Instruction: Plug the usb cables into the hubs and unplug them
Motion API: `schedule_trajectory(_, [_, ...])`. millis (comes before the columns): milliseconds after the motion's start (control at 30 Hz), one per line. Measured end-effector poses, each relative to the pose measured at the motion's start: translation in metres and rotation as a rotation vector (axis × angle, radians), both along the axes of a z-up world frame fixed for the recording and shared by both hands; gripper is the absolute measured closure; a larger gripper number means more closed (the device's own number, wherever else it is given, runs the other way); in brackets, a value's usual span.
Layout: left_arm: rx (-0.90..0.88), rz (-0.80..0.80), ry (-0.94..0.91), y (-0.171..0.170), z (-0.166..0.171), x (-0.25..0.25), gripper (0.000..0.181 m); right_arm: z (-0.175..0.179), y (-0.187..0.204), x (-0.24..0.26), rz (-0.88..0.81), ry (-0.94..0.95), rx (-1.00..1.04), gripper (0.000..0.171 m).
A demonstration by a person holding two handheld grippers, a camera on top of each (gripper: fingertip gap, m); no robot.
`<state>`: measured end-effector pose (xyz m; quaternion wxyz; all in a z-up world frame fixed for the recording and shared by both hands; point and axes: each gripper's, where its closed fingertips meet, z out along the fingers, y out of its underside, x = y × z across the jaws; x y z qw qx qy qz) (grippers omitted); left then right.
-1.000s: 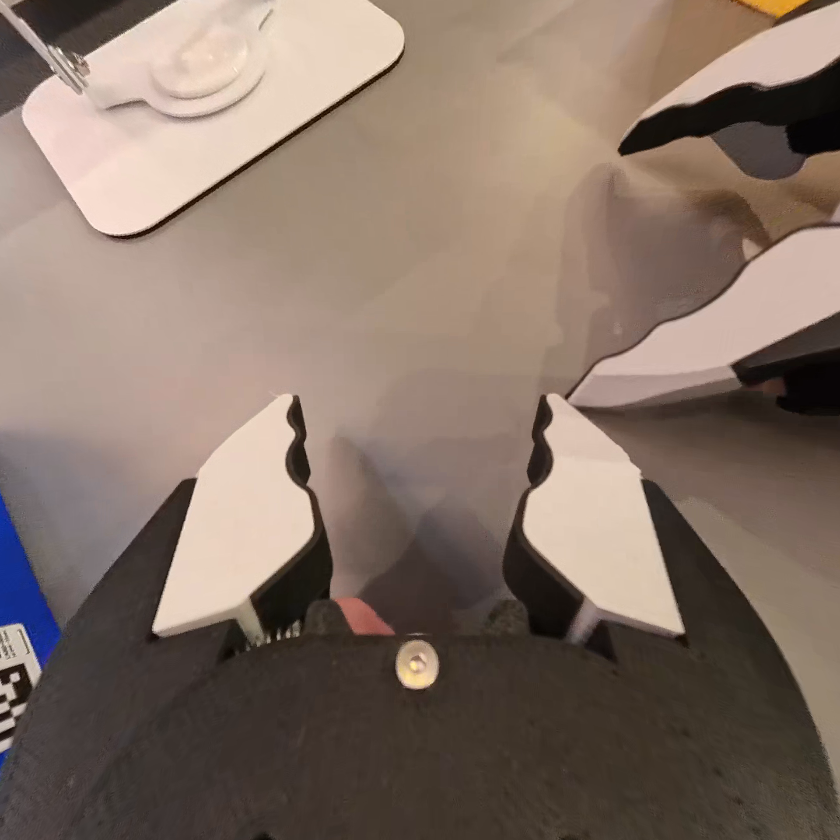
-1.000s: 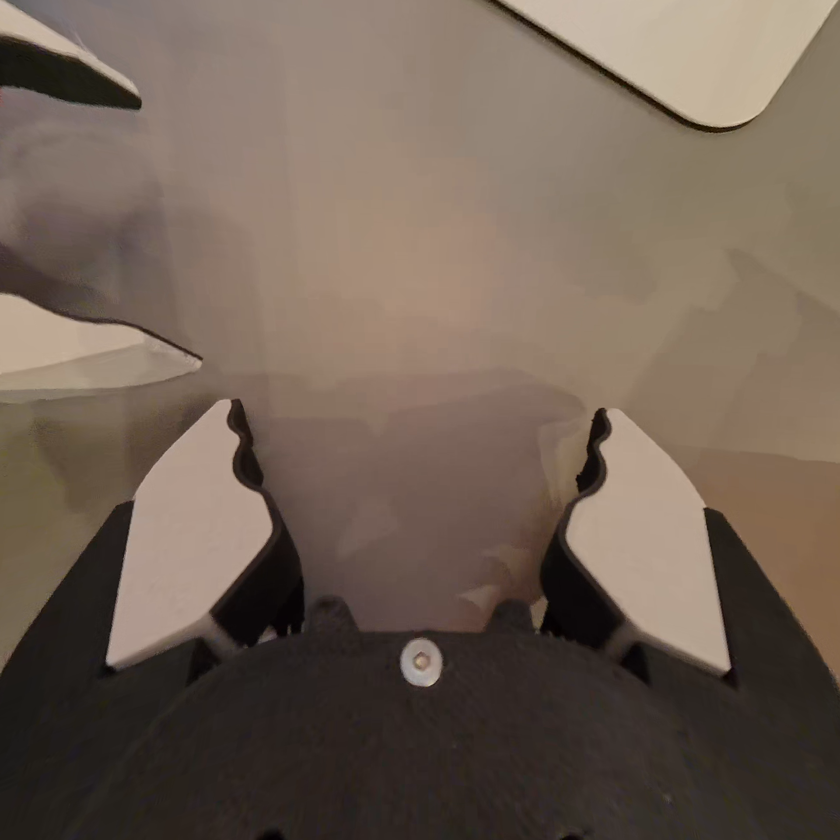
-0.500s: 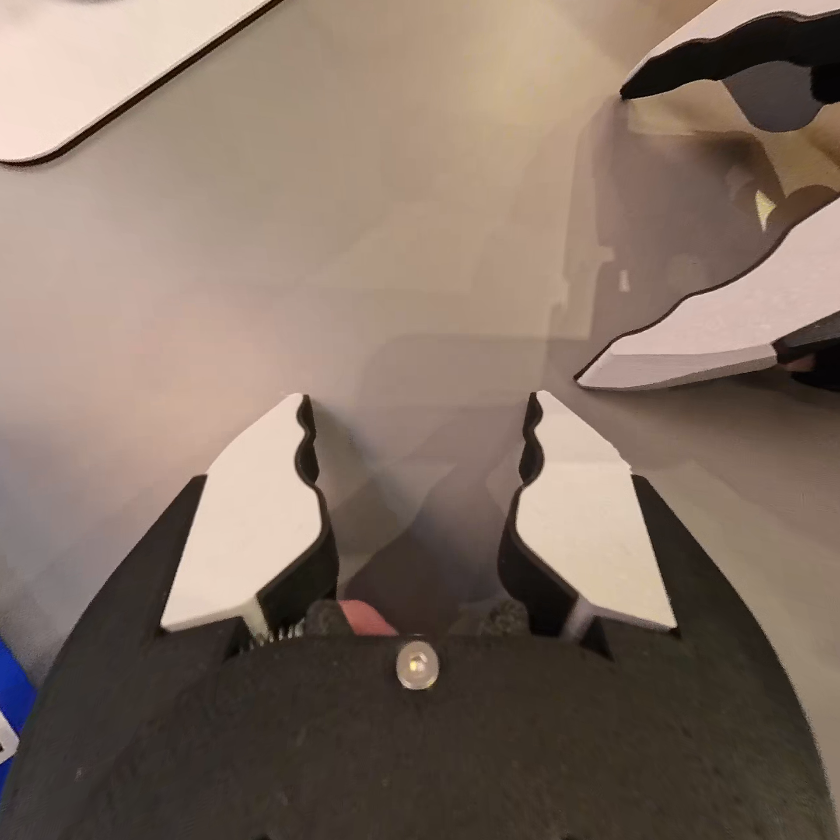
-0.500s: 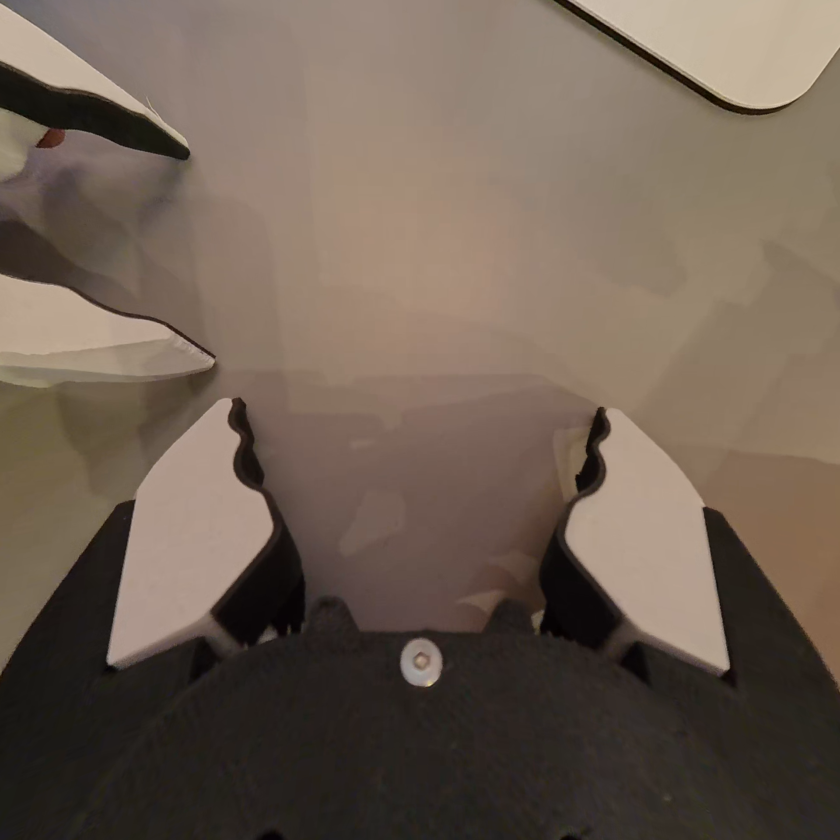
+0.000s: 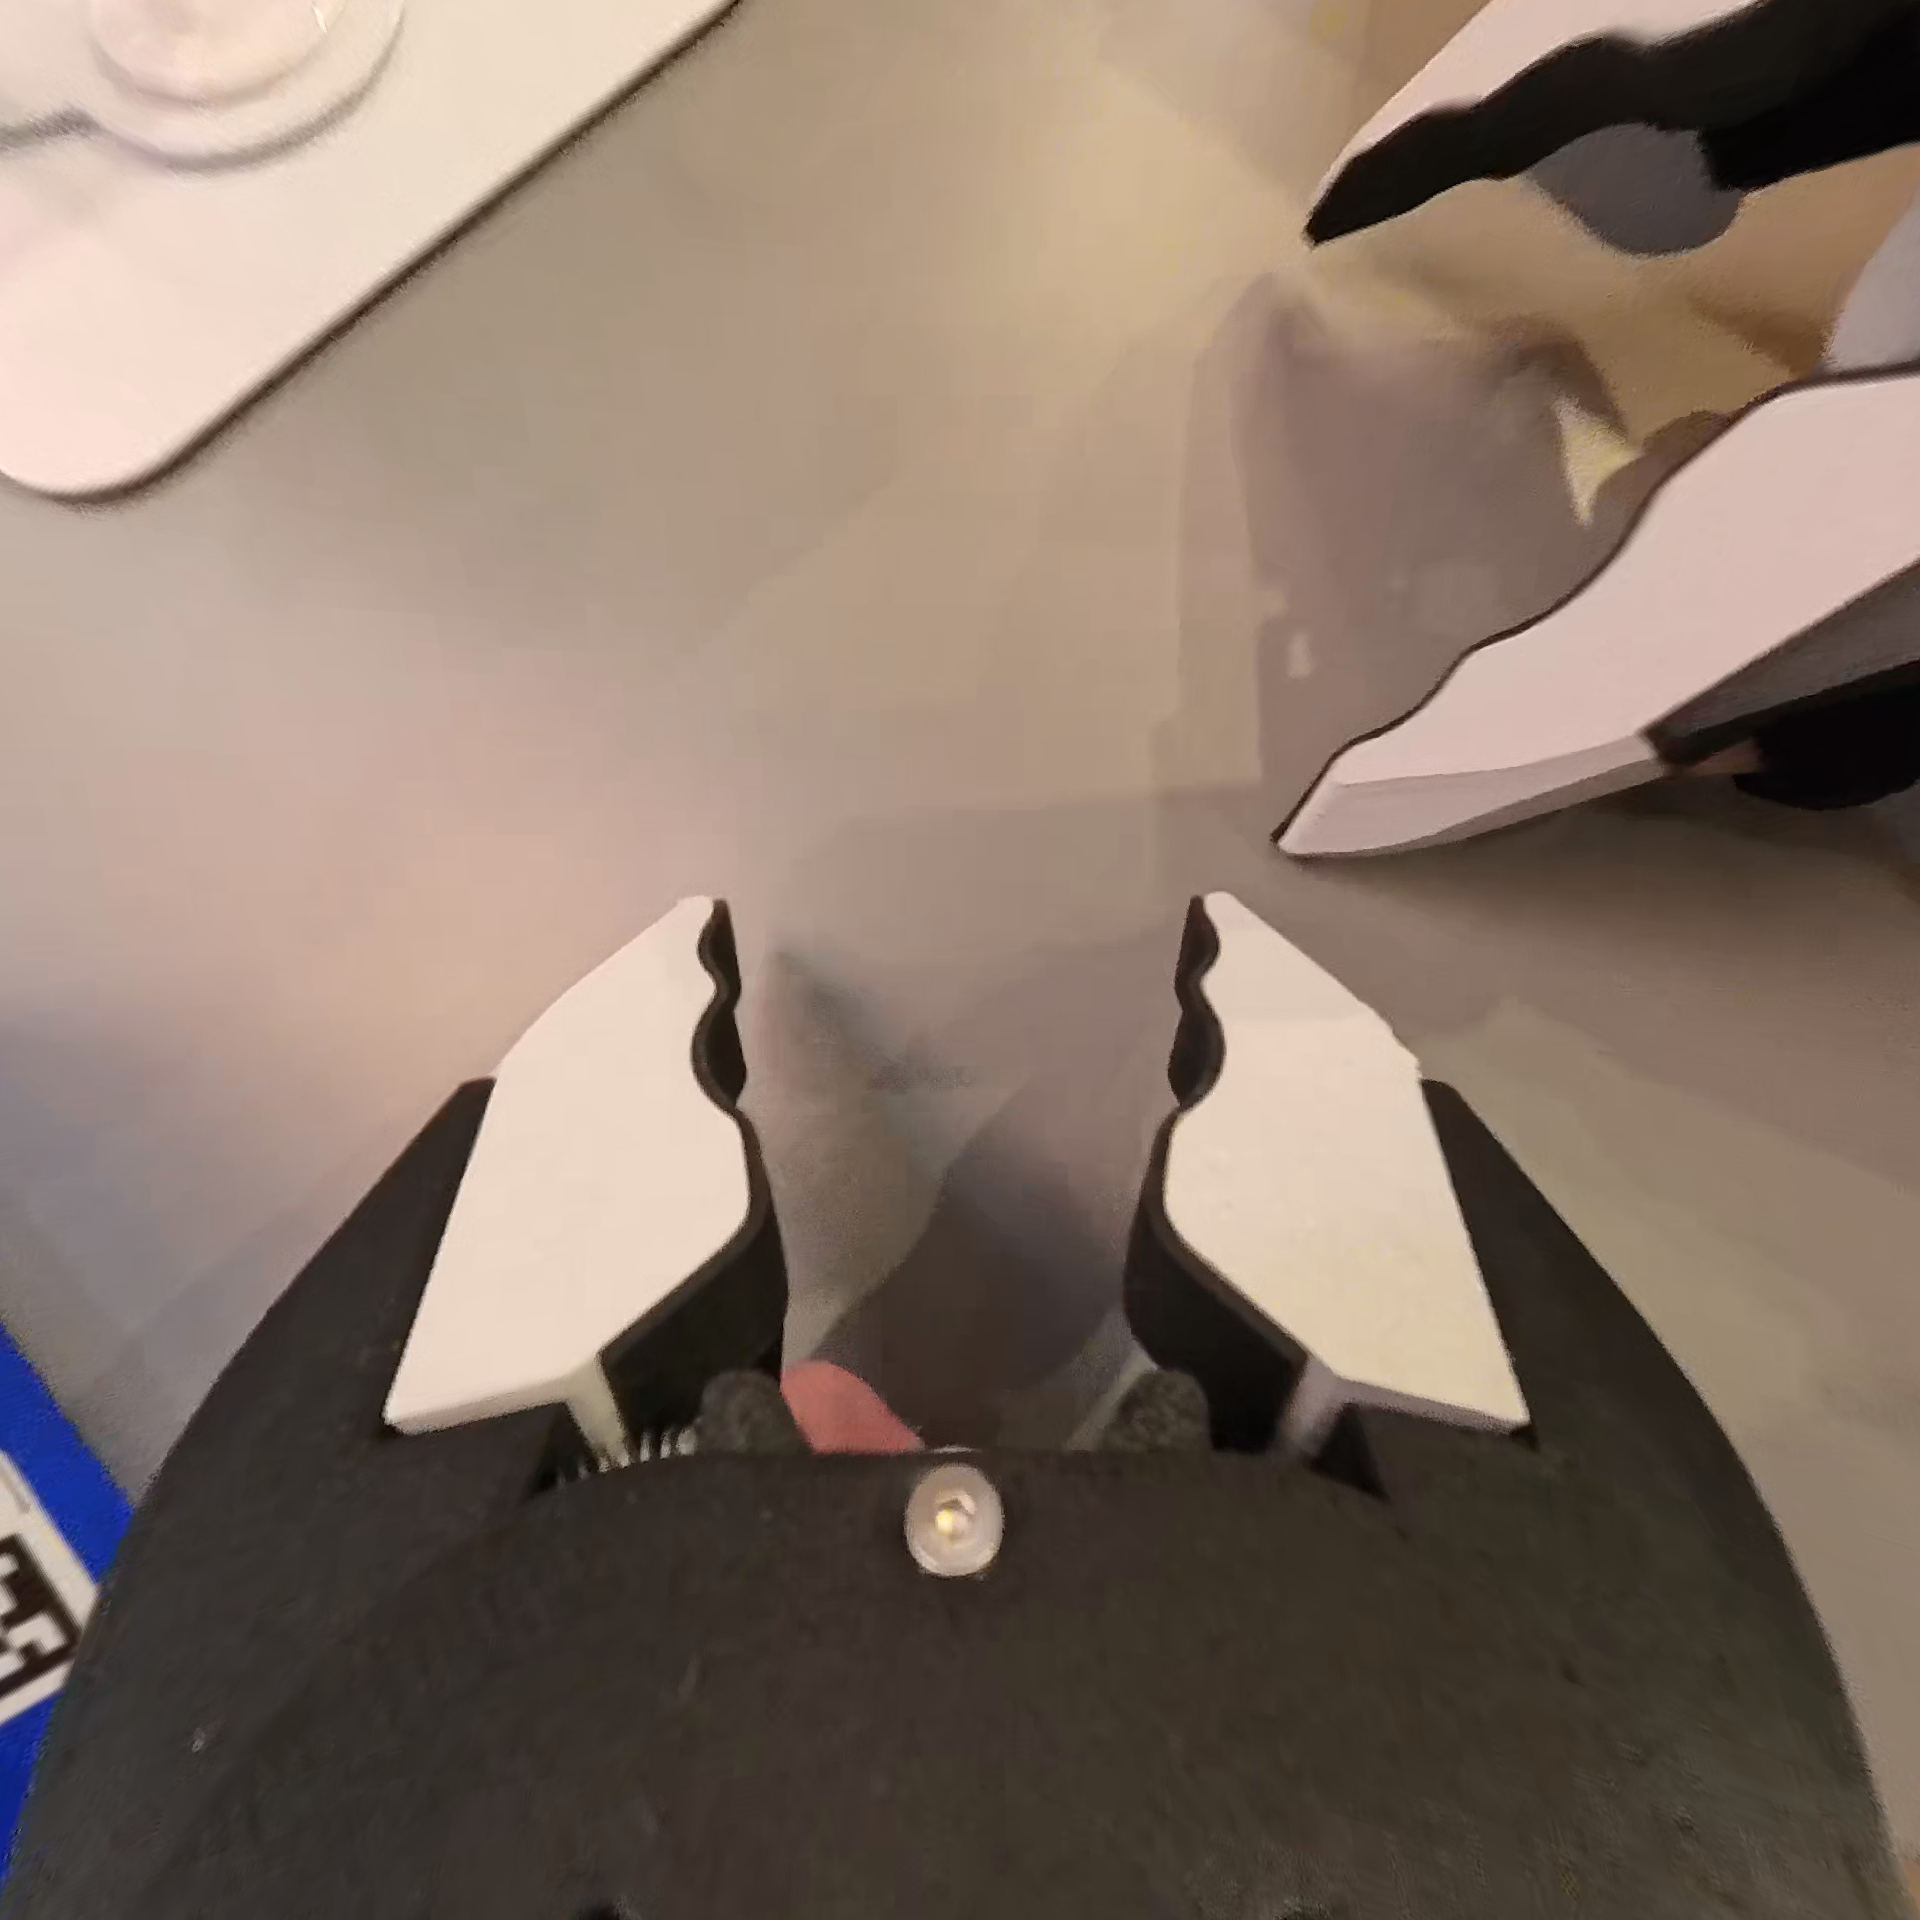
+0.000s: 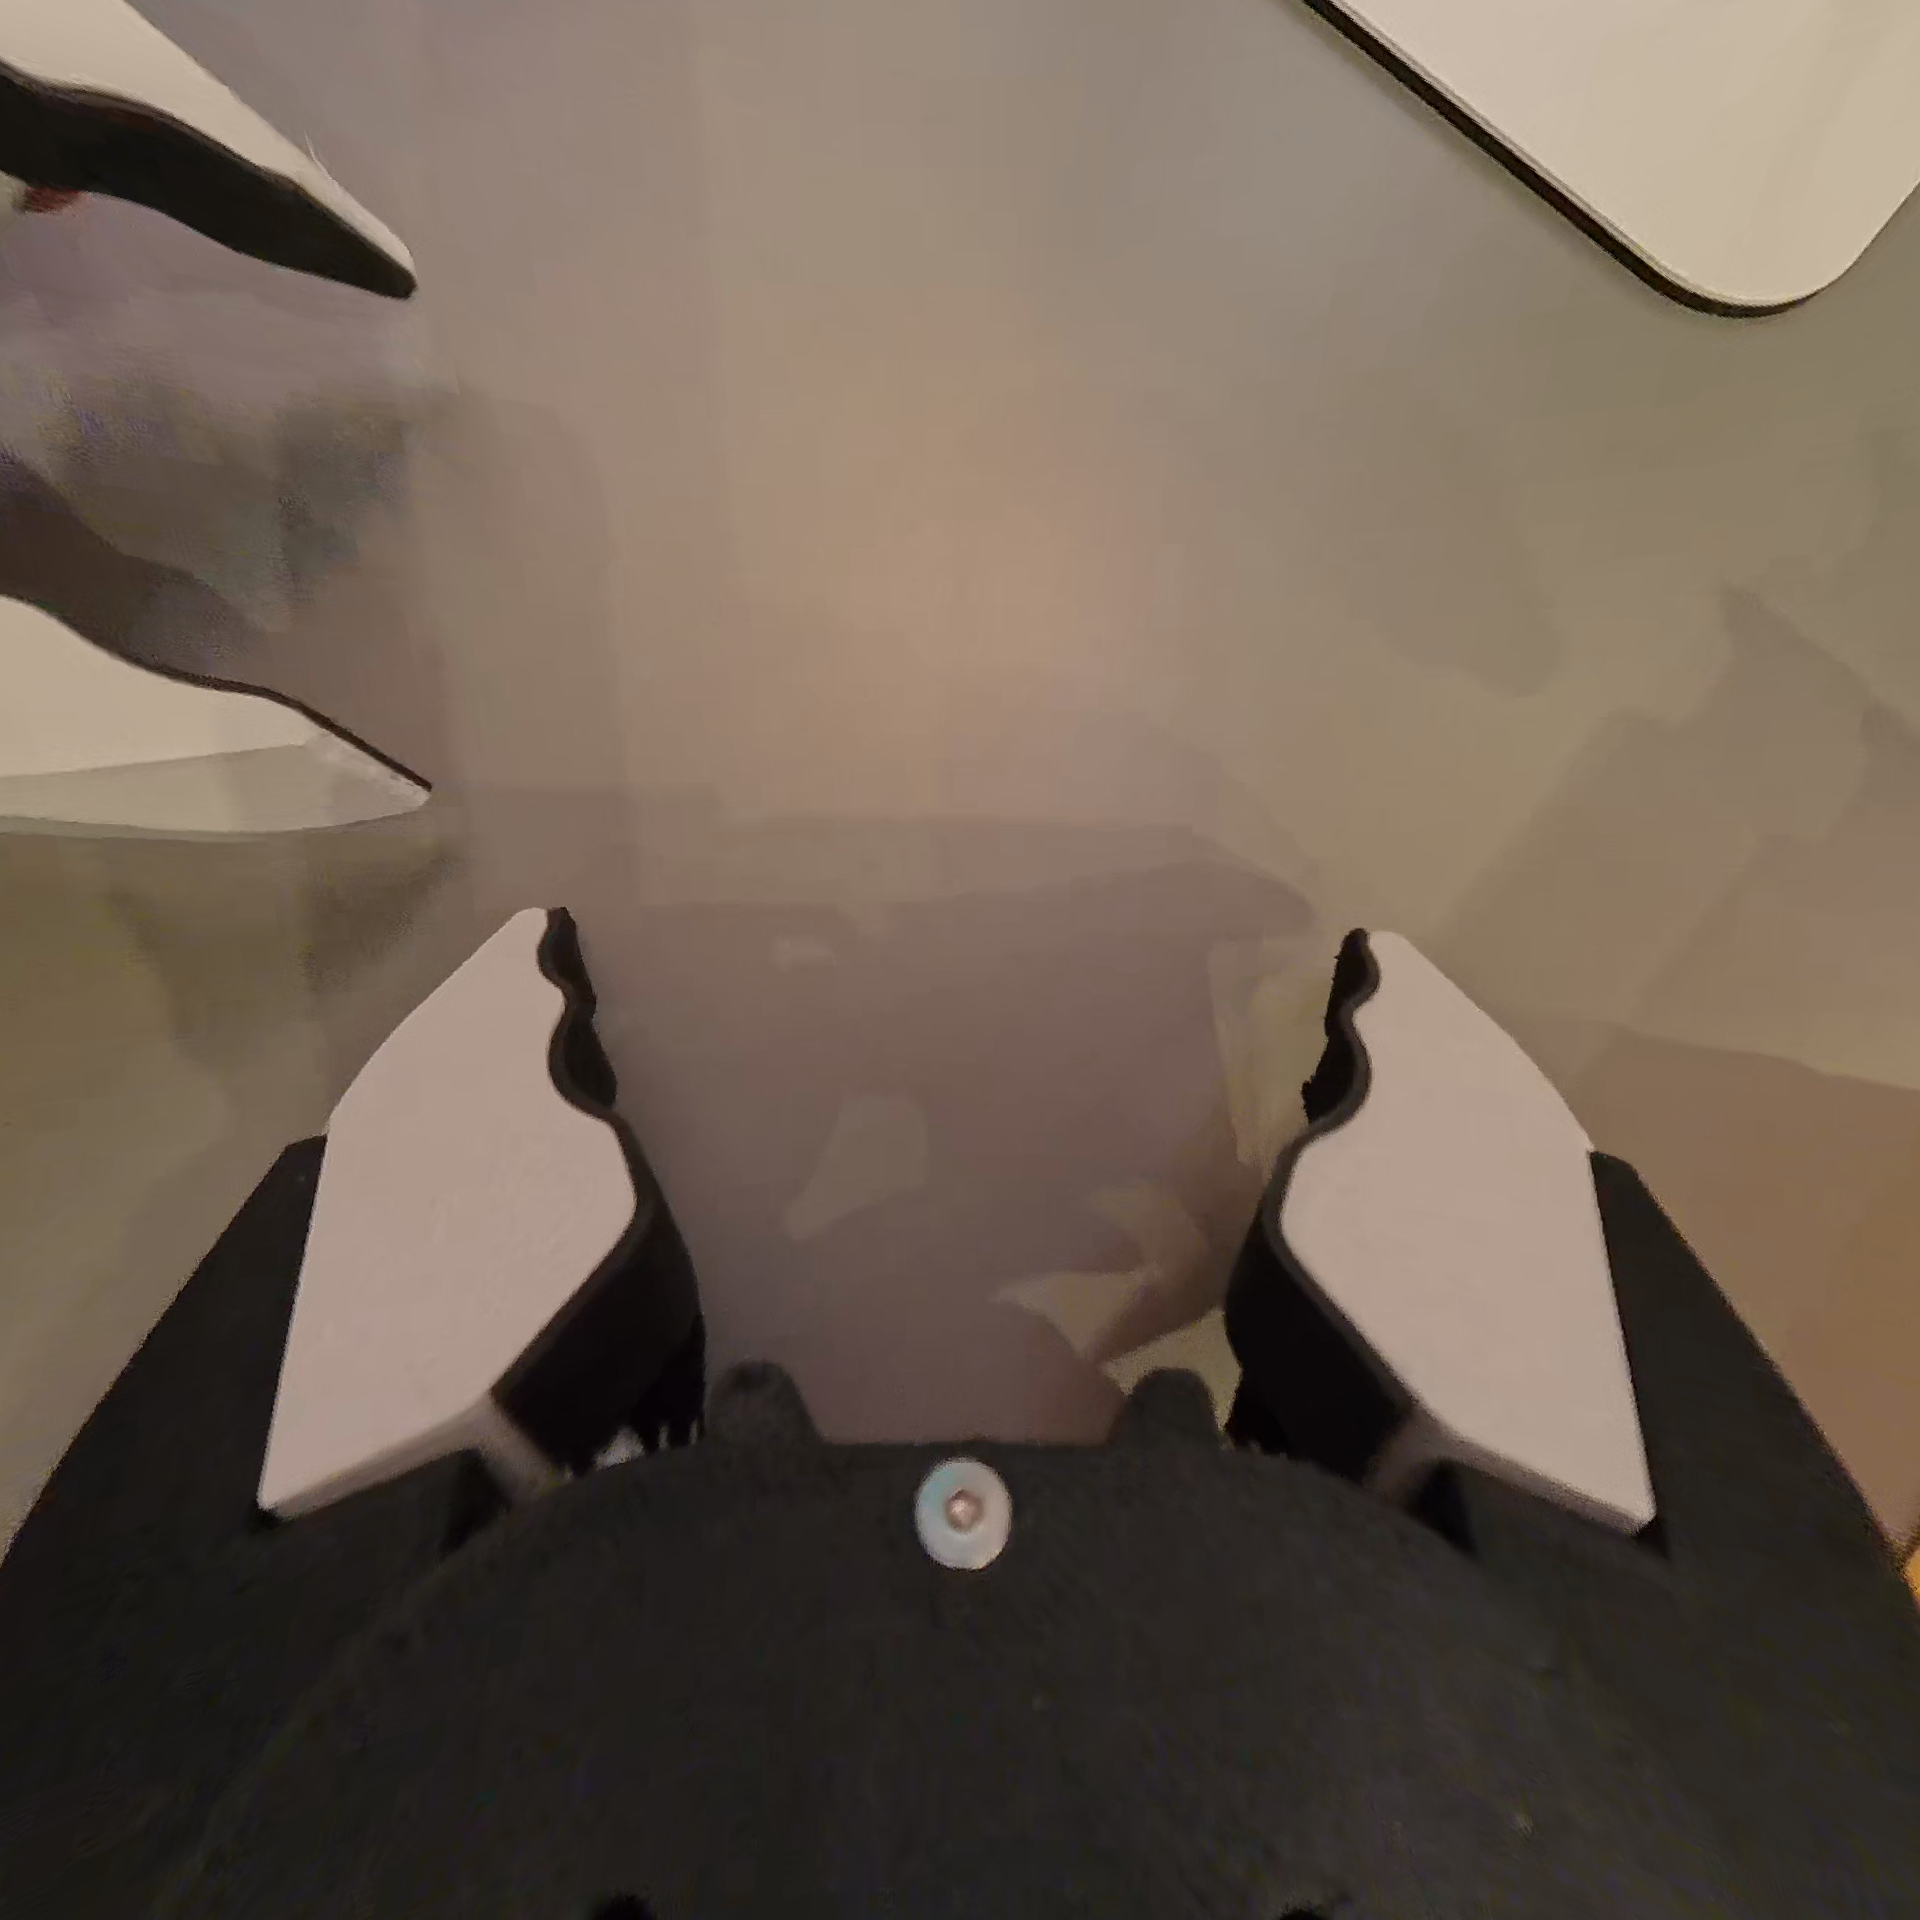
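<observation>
Grey glossy table point(image 5: 727, 644), reflections on it, both views slightly blurred. White pad point(image 5: 239, 260) at far left of left view, with a clear round item point(image 5: 239, 52) on it, possibly a holder. Blue card point(image 5: 42, 1455) at lower left edge. Left gripper point(image 5: 958, 914): jaws apart, nothing between. Right gripper point(image 6: 956, 930): jaws wide apart, empty; it sits just right of the left one. Cables and hubs not visible in either view.
</observation>
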<state>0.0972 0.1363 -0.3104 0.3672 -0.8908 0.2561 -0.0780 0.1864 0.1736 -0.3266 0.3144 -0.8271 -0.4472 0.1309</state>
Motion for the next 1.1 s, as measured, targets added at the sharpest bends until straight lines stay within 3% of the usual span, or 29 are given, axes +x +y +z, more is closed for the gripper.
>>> schedule_trajectory(33, [0.026, -0.012, 0.002, 0.0, 0.007, 0.002, 0.102, 0.001, 0.0, 0.0, 0.0, 0.001, 0.001, 0.041])
schedule_trajectory(233, [0.234, -0.053, -0.015, -0.001, 0.082, -0.008, 0.117, 0.001, -0.003, -0.001, 0.005, 0.023, -0.022, 0.046])
schedule_trajectory(333, [0.36, -0.007, 0.032, 0.006, 0.13, -0.049, 0.119, 0.001, -0.005, -0.004, 0.021, 0.023, -0.028, 0.046])
schedule_trajectory(533, [0.477, 0.081, 0.094, 0.01, 0.193, -0.146, 0.117, 0.001, -0.008, -0.007, 0.032, 0.029, -0.033, 0.047])
schedule_trajectory(600, [0.428, 0.079, 0.13, 0.008, 0.191, -0.172, 0.116, 0.0, -0.009, -0.008, 0.036, 0.03, -0.039, 0.047])
schedule_trajectory(700, [0.396, 0.104, 0.345, 0.011, 0.177, -0.223, 0.115, -0.002, -0.011, -0.011, 0.042, 0.033, -0.048, 0.047])
schedule_trajectory(833, [0.184, 0.04, 0.448, 0.01, 0.13, -0.26, 0.11, -0.002, -0.011, -0.011, 0.045, 0.03, -0.043, 0.047])
schedule_trajectory(1100, [-0.146, -0.132, 0.562, 0.017, 0.068, -0.299, 0.131, -0.002, -0.012, -0.012, 0.046, 0.033, -0.045, 0.045])
